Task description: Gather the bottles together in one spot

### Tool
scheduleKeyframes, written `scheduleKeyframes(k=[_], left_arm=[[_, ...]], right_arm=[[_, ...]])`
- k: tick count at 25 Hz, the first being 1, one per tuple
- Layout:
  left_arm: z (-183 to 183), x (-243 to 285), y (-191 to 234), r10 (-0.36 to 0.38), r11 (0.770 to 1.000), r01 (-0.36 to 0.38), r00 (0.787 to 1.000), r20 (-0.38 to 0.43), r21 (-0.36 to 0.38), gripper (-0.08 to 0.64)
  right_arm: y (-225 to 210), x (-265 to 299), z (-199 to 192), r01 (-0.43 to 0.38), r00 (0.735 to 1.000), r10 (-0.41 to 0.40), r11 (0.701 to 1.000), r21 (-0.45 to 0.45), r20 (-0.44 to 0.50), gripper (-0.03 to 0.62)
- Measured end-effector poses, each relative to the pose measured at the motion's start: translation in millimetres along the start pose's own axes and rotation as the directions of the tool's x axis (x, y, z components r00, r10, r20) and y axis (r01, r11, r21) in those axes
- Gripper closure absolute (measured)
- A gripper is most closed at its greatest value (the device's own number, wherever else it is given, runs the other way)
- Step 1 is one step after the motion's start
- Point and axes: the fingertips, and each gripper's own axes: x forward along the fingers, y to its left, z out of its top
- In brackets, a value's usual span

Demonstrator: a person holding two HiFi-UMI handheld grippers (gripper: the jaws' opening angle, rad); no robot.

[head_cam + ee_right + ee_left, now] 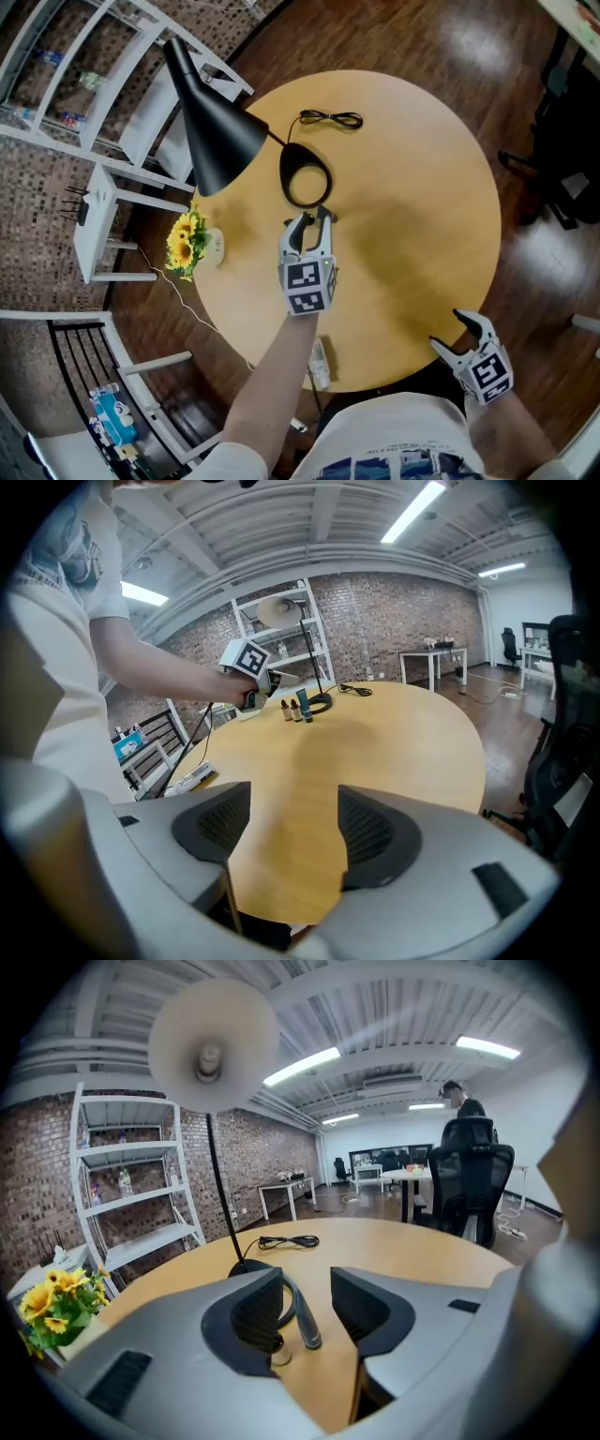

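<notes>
Head view: the left tool (310, 223) is by the lamp base (306, 178); its own view: jaws released, one bottle (281, 1354) just beside a pad, apparently set there to join the group; right gripper view: the right tool (291, 836) is open and empty, waiting well apart from the bottles (294, 709).

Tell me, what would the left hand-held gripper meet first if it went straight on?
Most likely the tall slim bottle standing just past its open jaws, with a small bottle beside it; the lamp base lies behind. Depth is hard to judge.

L gripper (311, 223) reaching fwd, R gripper (452, 330) near body, both w/ fingers (253, 1312) apart.
</notes>
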Motion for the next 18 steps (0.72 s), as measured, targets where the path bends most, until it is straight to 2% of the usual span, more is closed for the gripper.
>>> scheduleKeyframes(k=[4, 8, 12, 18], left_arm=[[21.1, -72.6, 6.6, -0.025, 0.995, 0.032, 0.997, 0.071, -0.099, 0.396], [16.3, -164.3, 13.5, -0.060, 0.988, 0.072, 0.994, 0.092, -0.136, 0.396], [-19.0, -262.2, 23.3, -0.096, 0.978, 0.111, 0.991, 0.092, -0.178, 0.397], [-97.0, -386.3, 31.6, -0.096, 0.952, 0.109, 0.994, 0.059, -0.285, 0.396]], right_arm=[[20.1, 2.3, 9.1, 0.002, 0.999, 0.001, 0.998, -0.055, 0.052, 0.279], [55.4, -7.0, 22.4, 0.012, 0.996, -0.009, 0.999, -0.038, 0.091, 0.279], [91.3, -26.1, 28.0, 0.058, 0.989, -0.056, 0.998, -0.012, 0.136, 0.279], [154.8, -67.7, 18.0, 0.119, 0.983, -0.116, 0.993, -0.014, 0.142, 0.281]])
